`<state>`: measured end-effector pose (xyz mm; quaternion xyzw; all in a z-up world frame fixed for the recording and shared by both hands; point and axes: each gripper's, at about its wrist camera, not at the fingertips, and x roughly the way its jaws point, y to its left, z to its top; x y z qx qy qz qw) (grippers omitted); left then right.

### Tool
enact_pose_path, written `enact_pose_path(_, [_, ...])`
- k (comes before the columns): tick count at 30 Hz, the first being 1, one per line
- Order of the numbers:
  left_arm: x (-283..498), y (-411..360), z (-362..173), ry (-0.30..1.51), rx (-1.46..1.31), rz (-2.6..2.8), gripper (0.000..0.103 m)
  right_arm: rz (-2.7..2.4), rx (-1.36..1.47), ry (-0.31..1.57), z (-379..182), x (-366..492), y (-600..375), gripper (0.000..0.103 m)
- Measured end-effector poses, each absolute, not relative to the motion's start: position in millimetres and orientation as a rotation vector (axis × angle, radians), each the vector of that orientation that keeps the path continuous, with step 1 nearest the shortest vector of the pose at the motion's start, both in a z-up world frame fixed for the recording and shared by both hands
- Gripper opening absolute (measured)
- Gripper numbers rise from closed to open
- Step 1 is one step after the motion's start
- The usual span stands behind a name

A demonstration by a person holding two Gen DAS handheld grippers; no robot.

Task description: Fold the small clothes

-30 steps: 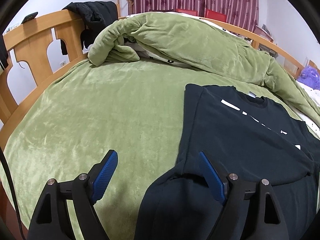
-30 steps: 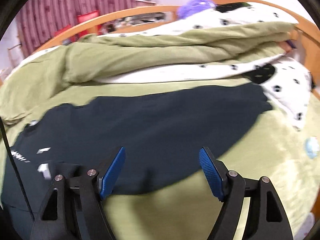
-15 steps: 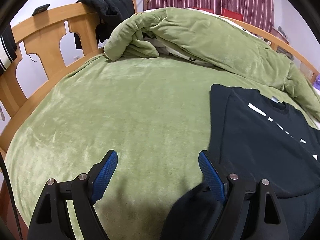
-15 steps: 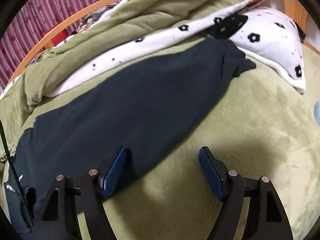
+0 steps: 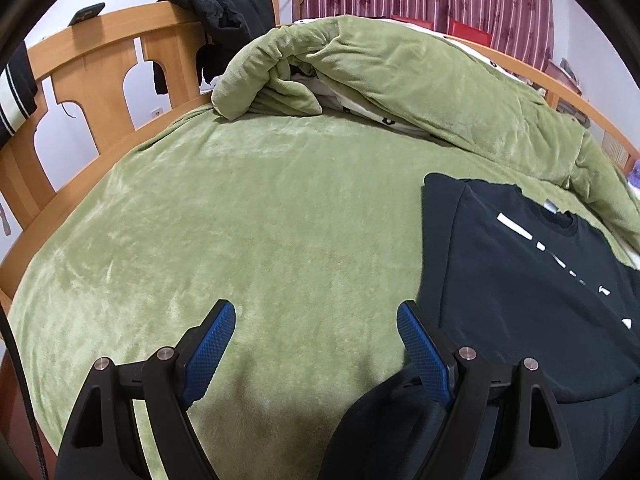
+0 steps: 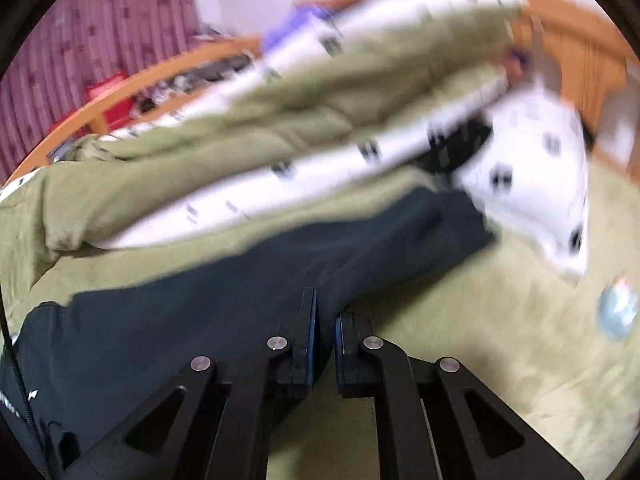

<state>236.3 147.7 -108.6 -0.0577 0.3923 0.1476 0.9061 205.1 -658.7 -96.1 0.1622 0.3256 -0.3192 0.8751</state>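
Note:
A black T-shirt (image 5: 520, 280) with white print lies on the green bed cover at the right of the left wrist view. My left gripper (image 5: 316, 344) is open and empty, hovering over the cover just left of the shirt; its right finger is at the sleeve edge. In the blurred right wrist view my right gripper (image 6: 325, 328) is shut on the near edge of the black T-shirt (image 6: 224, 312), which stretches left and up-right from the jaws.
A rumpled green quilt (image 5: 400, 80) with white flowered lining is heaped along the far side of the bed. A wooden bed frame (image 5: 80, 80) with dark clothes draped over it runs at the left. A white flowered pillow (image 6: 540, 184) lies right of the shirt.
My right gripper has closed on the shirt's edge and is moving, blurring its view. My left gripper has shifted left, off the shirt, and stays open.

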Motion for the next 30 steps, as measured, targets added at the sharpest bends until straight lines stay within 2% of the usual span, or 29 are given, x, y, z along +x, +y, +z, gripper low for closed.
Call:
enact_pose_path(7, [222,153,-98,0.780,-0.143,0.276,0.082,-0.515,0.172,0.563,-3,215,-555,0.007])
enact_pose_path(17, [202,168,-82,0.740,-0.197,0.253,0.082,-0.218,0.116,0.538,35,238,-356,0.007])
enact_pose_path(23, [191,177,-77,0.721,-0.173,0.253,0.082,-0.086,0.020,0.605,5,255,-230,0.007])
enact_pose_path(29, [182,185,-72,0.705,-0.192,0.237,0.082,-0.042,-0.066,0.777,-83,270,-157,0.008])
enact_pose_path(30, [182,184,-72,0.705,-0.192,0.235,0.082,-0.038,-0.077,0.792,-92,269,-152,0.012])
